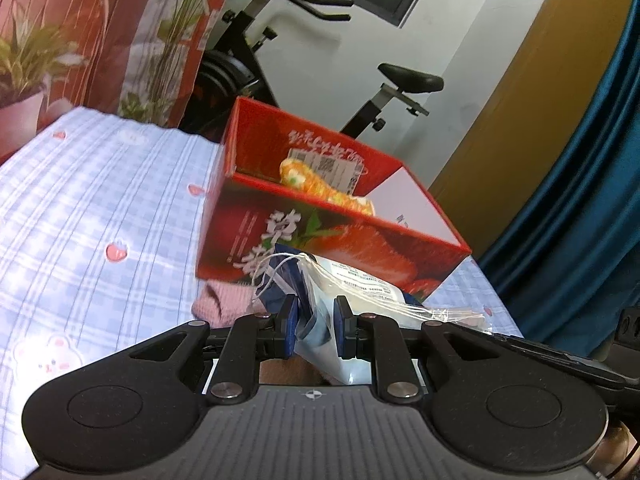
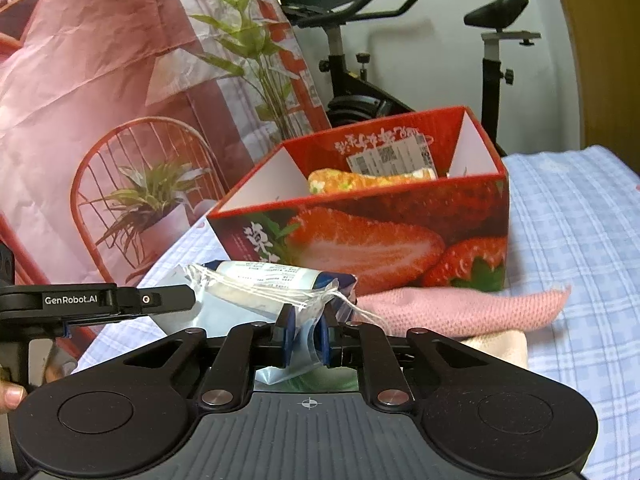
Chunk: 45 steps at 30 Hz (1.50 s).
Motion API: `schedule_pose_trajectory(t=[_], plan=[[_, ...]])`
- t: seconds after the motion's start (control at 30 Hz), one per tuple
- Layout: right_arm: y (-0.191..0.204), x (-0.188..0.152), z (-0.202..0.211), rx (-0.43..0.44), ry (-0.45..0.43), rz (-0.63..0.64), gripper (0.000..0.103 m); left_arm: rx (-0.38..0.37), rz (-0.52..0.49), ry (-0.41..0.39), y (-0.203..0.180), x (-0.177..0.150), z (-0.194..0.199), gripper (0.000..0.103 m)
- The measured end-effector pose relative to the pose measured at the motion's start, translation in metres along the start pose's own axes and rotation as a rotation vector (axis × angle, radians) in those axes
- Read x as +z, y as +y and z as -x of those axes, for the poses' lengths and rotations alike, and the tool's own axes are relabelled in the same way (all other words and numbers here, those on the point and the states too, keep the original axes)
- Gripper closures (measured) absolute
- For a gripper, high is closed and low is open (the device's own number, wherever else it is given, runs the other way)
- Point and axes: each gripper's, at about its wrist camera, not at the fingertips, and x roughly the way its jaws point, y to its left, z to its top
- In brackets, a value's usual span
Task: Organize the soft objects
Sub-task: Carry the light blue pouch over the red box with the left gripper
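Note:
A clear plastic bag holding a navy folded item with a white label (image 1: 352,280) (image 2: 264,280) is held between both grippers in front of a red strawberry box (image 1: 332,236) (image 2: 380,236). My left gripper (image 1: 316,328) is shut on one end of the bag. My right gripper (image 2: 306,336) is shut on the other end, with white string hanging beside it. The left gripper's finger (image 2: 120,300) shows at the left of the right wrist view. An orange patterned soft item (image 1: 324,188) (image 2: 360,180) lies inside the box. A pink knitted cloth (image 2: 460,308) (image 1: 218,300) lies on the bed under the bag.
The bed has a blue checked sheet (image 1: 100,208) (image 2: 580,240). A cream cloth (image 2: 500,348) lies under the pink one. A printed backdrop (image 2: 100,100) hangs at the left. An exercise bike (image 1: 320,60) (image 2: 400,60) stands behind the box. A blue curtain (image 1: 580,200) hangs at the right.

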Motion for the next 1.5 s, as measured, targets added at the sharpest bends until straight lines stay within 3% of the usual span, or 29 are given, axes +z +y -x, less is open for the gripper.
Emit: schedule_pose_trajectory(t=[0.57,1.0,1.13,1.23,1.5], plan=[[0.002,0.065,0.016,0.028,-0.131,0.041,0.091,-0.045,-0.098,-0.112,-0.021,0.050,-0.002,0.083],[-0.023,0.125,-0.019,-0.040,-0.139,0.145,0.091,-0.057,-0.131,-0.116,-0.030,0.101,-0.059,0.083],[-0.041,0.141,-0.047,-0.074,-0.122,0.154,0.092,-0.033,-0.136,-0.071,-0.030,0.111,-0.094,0.083],[-0.050,0.146,-0.072,-0.108,-0.088,0.168,0.092,-0.020,-0.110,0.015,-0.025,0.116,-0.120,0.083],[-0.068,0.132,-0.131,-0.153,0.082,0.139,0.092,0.020,-0.128,0.147,-0.018,0.113,-0.153,0.083]])
